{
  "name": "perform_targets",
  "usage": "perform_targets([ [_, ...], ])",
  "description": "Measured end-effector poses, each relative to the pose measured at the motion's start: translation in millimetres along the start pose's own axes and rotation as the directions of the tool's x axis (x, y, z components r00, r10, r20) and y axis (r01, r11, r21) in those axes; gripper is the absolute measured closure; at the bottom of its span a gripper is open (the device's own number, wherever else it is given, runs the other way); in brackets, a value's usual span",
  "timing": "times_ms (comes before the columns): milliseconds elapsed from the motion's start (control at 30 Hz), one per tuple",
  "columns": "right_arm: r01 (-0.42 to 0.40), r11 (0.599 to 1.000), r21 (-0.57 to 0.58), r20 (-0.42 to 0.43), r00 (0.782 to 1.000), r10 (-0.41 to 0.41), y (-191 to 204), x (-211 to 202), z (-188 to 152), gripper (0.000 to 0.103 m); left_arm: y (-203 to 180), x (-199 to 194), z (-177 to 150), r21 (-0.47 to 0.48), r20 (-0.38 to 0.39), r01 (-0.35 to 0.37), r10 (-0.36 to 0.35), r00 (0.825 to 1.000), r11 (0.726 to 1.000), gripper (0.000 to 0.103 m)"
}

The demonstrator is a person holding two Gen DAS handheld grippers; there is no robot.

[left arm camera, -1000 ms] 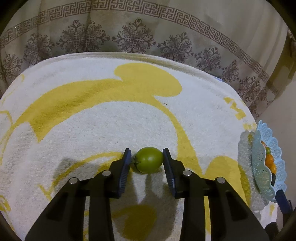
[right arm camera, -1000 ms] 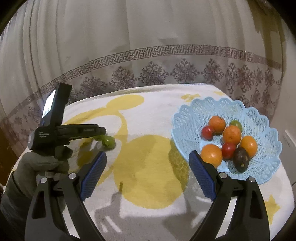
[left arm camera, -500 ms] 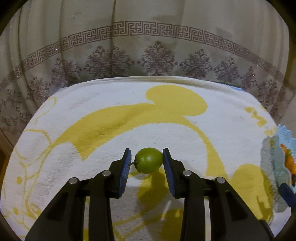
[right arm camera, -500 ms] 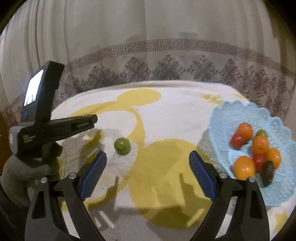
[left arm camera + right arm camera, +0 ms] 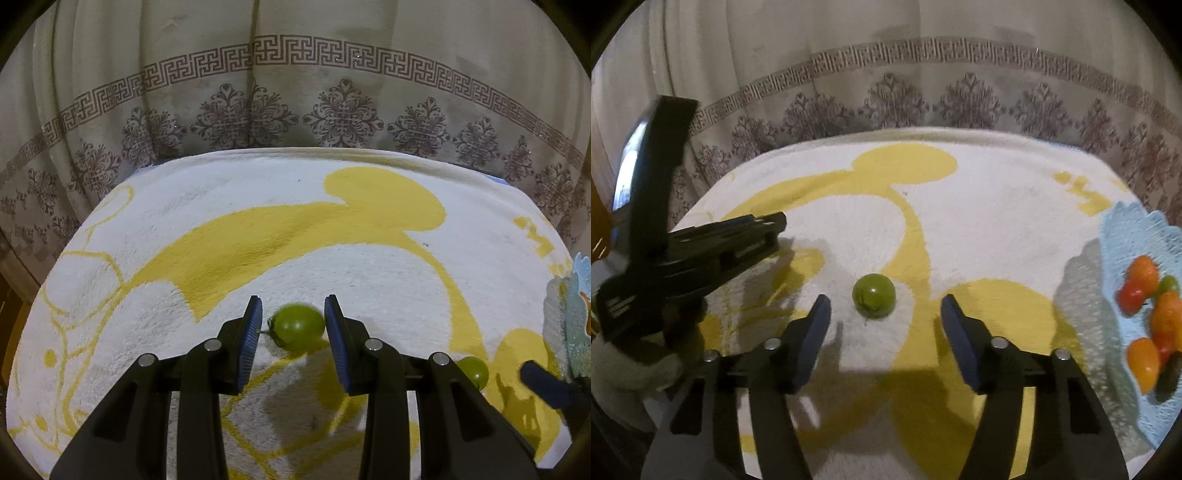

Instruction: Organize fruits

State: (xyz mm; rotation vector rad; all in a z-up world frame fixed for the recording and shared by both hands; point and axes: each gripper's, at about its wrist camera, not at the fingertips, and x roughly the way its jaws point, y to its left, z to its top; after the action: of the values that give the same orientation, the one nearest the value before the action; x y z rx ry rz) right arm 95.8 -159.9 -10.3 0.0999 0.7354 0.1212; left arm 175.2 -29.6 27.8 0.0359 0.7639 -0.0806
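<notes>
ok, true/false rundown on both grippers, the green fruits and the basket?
1. The left gripper grips a green fruit. True.
2. The right gripper is closed on something. False: it is open and holds nothing.
3. A second green fruit lies on the cloth ahead of the right gripper. True.
4. The blue basket is empty. False: it holds orange and red fruits.
</notes>
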Motion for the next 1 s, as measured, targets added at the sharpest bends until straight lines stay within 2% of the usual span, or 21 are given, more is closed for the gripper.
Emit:
perform_targets([
  [233,-0.004,1.000,0.017,-0.045,0.999,0.005,6.0,21.4,1.9,0.042,-0.3,1.5,-0.4,-0.010,-0.006,-0.005,0.004,1.000,1.000,0.068],
  [433,0.016,1.000,0.003,-0.045,0.999,-0.016,12.2,33.6,3.8,0.055,3.7,1.6,1.5,-0.027,-0.007,0.001,-0.001,1.000,1.000,0.068],
  [567,0.034,0.999,0.008,-0.046,0.998,-0.033,10.4,37.5,6.4,0.068,4.6,1.7,2.4,-0.035,-0.009,0.006,-0.006,1.000,0.999,0.068],
  [667,0.035,0.999,0.008,-0.045,0.998,-0.034,9.9,34.0,5.4,0.073,3.0,-0.8,1.9,-0.028,-0.003,0.012,-0.012,1.000,1.000,0.068],
  [867,0.025,0.999,0.028,-0.043,0.999,-0.024,7.7,22.4,2.7,0.073,-0.6,-12.1,4.5,-0.024,0.022,0.033,-0.032,0.999,0.999,0.068],
  [1000,0.016,0.999,0.042,-0.010,1.000,-0.015,7.0,3.9,1.8,0.073,-4.2,-21.5,7.4,-0.018,0.043,0.045,-0.044,0.998,0.999,0.068],
])
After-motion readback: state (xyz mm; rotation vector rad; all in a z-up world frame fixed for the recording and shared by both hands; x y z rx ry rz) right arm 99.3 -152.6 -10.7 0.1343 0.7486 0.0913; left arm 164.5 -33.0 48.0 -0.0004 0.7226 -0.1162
